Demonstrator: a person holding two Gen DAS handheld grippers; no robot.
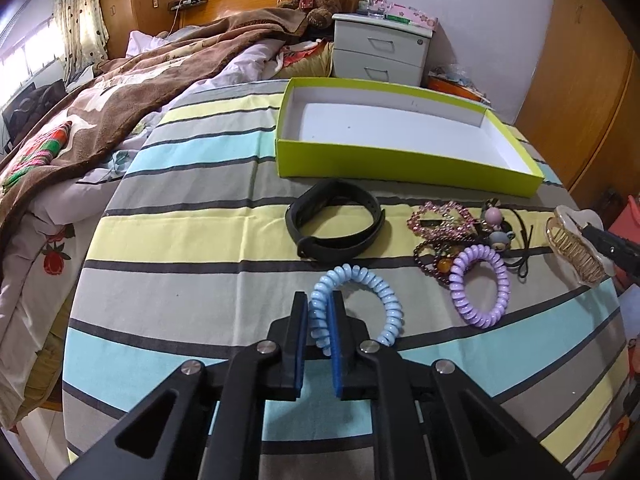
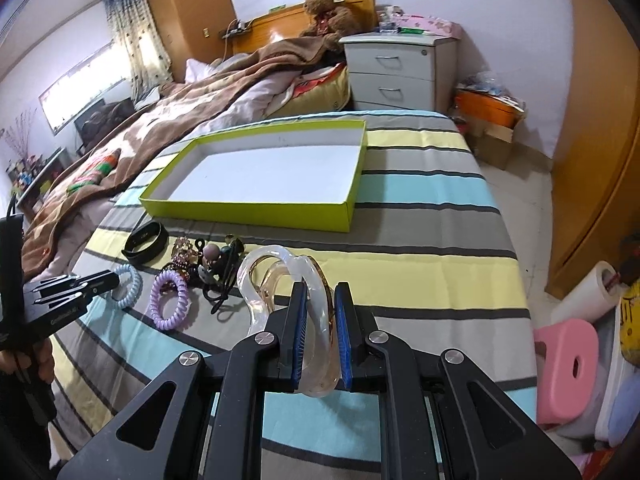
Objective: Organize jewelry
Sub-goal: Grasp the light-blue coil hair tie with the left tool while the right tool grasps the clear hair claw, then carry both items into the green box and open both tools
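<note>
My left gripper (image 1: 320,300) is shut on a light blue spiral hair tie (image 1: 384,296) low over the striped cloth. My right gripper (image 2: 320,292) is shut on a clear hair claw clip (image 2: 276,276), which also shows at the right edge of the left wrist view (image 1: 576,248). An empty lime-green box (image 1: 408,160) with a white inside lies beyond, also in the right wrist view (image 2: 248,208). Between box and grippers lie a black wristband (image 1: 336,228), a pink beaded clip (image 1: 440,220), a dark bead bracelet (image 1: 436,256), a purple spiral tie (image 1: 480,292) and doll-headed hair ties (image 1: 500,232).
The striped table (image 1: 180,240) stands against an unmade bed (image 1: 80,128) on the left. A white nightstand (image 1: 380,50) is behind the box. A pink stool (image 2: 568,368) and clutter sit on the floor at the right, by a wooden wardrobe (image 2: 592,160).
</note>
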